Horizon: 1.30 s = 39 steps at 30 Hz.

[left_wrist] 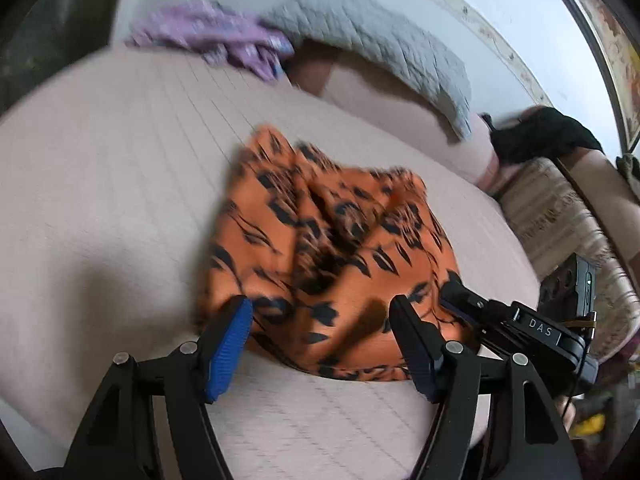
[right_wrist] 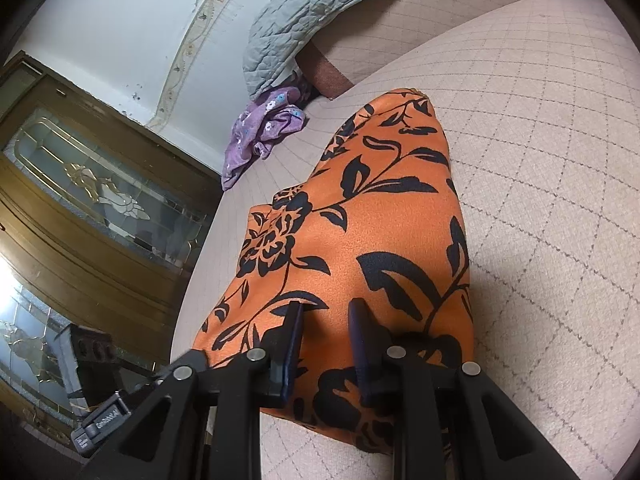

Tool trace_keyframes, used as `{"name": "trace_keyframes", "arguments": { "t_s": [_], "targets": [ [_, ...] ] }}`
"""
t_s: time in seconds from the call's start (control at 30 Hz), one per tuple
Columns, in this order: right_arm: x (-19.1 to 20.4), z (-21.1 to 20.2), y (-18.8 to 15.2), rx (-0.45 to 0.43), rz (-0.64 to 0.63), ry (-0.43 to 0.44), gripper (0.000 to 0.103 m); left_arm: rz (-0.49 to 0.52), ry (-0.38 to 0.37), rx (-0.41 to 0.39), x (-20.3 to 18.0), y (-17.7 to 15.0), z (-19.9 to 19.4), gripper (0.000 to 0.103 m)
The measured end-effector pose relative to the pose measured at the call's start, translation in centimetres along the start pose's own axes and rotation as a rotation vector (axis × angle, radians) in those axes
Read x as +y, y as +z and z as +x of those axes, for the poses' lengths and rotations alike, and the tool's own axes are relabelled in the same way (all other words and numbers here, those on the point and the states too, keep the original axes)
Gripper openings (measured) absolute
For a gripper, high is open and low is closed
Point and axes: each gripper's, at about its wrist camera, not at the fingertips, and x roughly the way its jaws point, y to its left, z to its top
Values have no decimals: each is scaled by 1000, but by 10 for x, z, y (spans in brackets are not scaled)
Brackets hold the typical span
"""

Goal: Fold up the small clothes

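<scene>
Orange floral garment [right_wrist: 360, 216]: lies rumpled, part-folded on the pink quilted bed [left_wrist: 100, 184]. Left claw [left_wrist: 320, 340] wide, empty, over its near edge; right claw [right_wrist: 324, 344] narrow, fabric bunched between its pads. Risk: uneven pull skews the fold; slippery cloth may slide free

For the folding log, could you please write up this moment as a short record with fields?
surface: pale quilted bed cover
garment in work: orange cloth with black floral print, lying rumpled on the cover
left gripper: open, jaws on either side of the cloth's near edge
right gripper: narrow gap, over the cloth; grip cannot be told
other clothes: purple flowered garment near the grey quilt
fold status: not yet neat
</scene>
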Motion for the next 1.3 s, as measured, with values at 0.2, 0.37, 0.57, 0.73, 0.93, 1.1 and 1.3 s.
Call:
{"name": "trace_keyframes", "arguments": {
  "t_s": [0.2, 0.37, 0.57, 0.73, 0.93, 1.1, 1.3],
  "targets": [
    [-1, 2, 1, -2, 11, 5, 26, 72, -16, -71, -12, -2, -11, 72],
    [-2, 1, 1, 1, 16, 14, 26, -68, -144, 131, -2, 0, 38, 73],
    [-2, 1, 1, 2, 18, 17, 26, -48, -201, 150, -6, -8, 34, 75],
    [-3, 1, 2, 0, 25, 18, 26, 122, -198, 51, -30, -12, 8, 75],
    [-2, 1, 1, 0, 22, 17, 26, 95, -173, 68, -27, 3, 26, 75],
    [-3, 0, 1, -1, 23, 18, 26, 50, -178, 151, -24, 0, 55, 75],
    [-3, -2, 0, -15, 26, 22, 26, 56, -181, 82, -35, 6, 47, 56]
  ]
}}
